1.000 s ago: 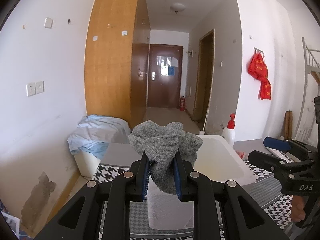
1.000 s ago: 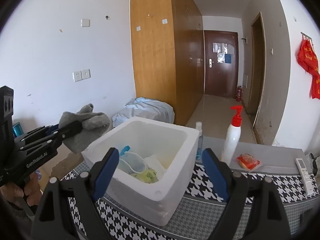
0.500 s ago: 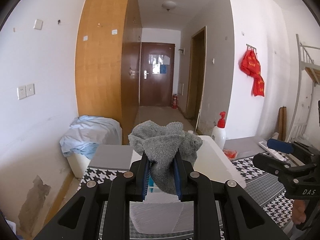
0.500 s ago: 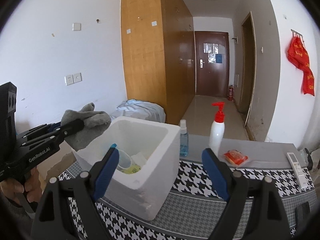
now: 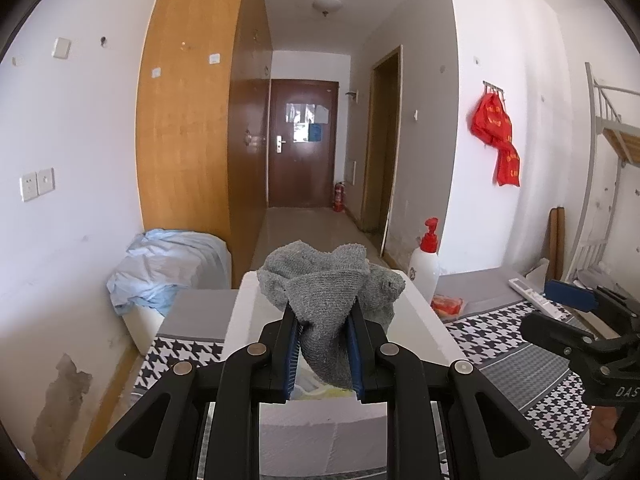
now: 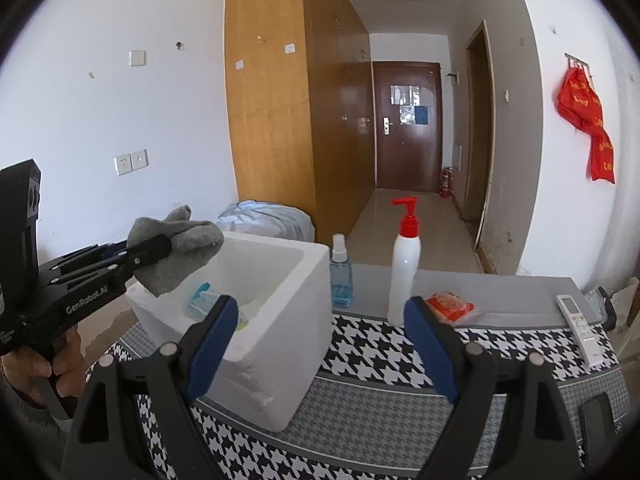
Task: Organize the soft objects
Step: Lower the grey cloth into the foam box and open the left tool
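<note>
My left gripper [image 5: 322,322] is shut on a crumpled grey cloth [image 5: 332,292], which bulges above and hangs below the blue pads. It hovers over the near rim of a white foam box [image 5: 424,320] on the houndstooth table. In the right wrist view the grey cloth [image 6: 180,252] sits above the left rim of the foam box [image 6: 280,320], gripped by the left gripper [image 6: 160,246]. Pale blue and yellowish items [image 6: 202,300] lie inside the box. My right gripper [image 6: 320,324] stands open and empty in front of the box.
A white pump bottle with a red top [image 6: 405,268], a blue spray bottle [image 6: 341,276], a red packet [image 6: 450,306] and a remote [image 6: 578,322] stand on the table right of the box. A bin draped in blue fabric [image 5: 168,264] sits by the left wall.
Both hands have drifted sideways, so the foam box now sits centred under the left gripper. The grip on the cloth and the right gripper's opening are unchanged.
</note>
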The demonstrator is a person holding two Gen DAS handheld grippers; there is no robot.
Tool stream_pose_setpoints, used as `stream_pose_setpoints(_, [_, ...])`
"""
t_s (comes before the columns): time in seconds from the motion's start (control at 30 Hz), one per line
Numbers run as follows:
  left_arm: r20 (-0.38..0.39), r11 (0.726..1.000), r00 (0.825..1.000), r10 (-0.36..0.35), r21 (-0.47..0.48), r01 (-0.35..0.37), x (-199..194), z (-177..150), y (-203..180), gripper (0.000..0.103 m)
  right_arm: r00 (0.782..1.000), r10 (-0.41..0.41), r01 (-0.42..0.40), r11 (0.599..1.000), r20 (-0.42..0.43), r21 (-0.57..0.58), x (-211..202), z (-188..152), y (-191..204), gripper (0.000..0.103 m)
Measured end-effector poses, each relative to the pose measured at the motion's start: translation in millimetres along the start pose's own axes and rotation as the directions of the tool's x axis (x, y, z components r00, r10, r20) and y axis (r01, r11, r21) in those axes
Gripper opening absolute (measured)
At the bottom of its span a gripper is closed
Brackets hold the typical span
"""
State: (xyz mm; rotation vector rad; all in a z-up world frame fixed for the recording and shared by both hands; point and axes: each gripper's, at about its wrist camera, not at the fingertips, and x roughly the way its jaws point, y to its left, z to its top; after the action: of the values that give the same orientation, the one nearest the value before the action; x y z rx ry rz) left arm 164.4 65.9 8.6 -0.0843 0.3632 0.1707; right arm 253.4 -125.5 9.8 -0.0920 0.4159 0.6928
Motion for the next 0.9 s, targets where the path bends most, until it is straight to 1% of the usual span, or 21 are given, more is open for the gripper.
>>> stream_pose_setpoints(0.33, [-0.03,1.0,0.999,-0.012,0.004,0.013,14.9,1.9,-5.7,0.022,1.0,-0.019,0.019,1.0,-0.005,0.018,-1.5,-3.5,-12.6,0.088])
stream_pose_setpoints(0.7, [-0.068,1.0,0.998,0.01,-0.001,-0.01,32.6,3.0,-10.7,0.023,1.0,-0.029,0.03,0.999,-0.011,0.031,-1.2,-6.5,-21.6,0.088])
stream_pose_setpoints(0.77, [-0.074,1.0,0.997,0.015,0.003,-0.015,34.1,2.5,-11.9,0.026,0.999,-0.03,0.031,0.999,-0.013,0.032,-1.3,-7.0,-21.1,0.088])
stream_pose_setpoints(0.8, [-0.075,1.0,0.997,0.018,0.005,-0.018,34.5,2.4,-12.5,0.032,0.999,-0.031,0.031,0.999,-0.013,0.034,-1.5,-7.7,-21.5,0.088])
stream_pose_setpoints(0.83, [-0.077,1.0,0.997,0.021,0.006,-0.021,34.8,2.3,-12.9,0.041,0.999,-0.03,0.031,0.999,-0.013,0.034,-1.7,-8.3,-21.7,0.088])
stream_pose_setpoints(0.87, [-0.076,1.0,0.997,0.021,0.004,-0.02,34.6,2.4,-13.2,0.047,0.999,-0.031,0.031,0.999,-0.013,0.035,-2.2,-8.7,-21.3,0.088])
stream_pose_setpoints(0.9, [-0.073,1.0,0.997,0.021,0.004,-0.02,34.4,1.9,-13.3,0.059,0.999,-0.032,0.032,0.999,-0.013,0.035,-2.2,-8.8,-21.3,0.088])
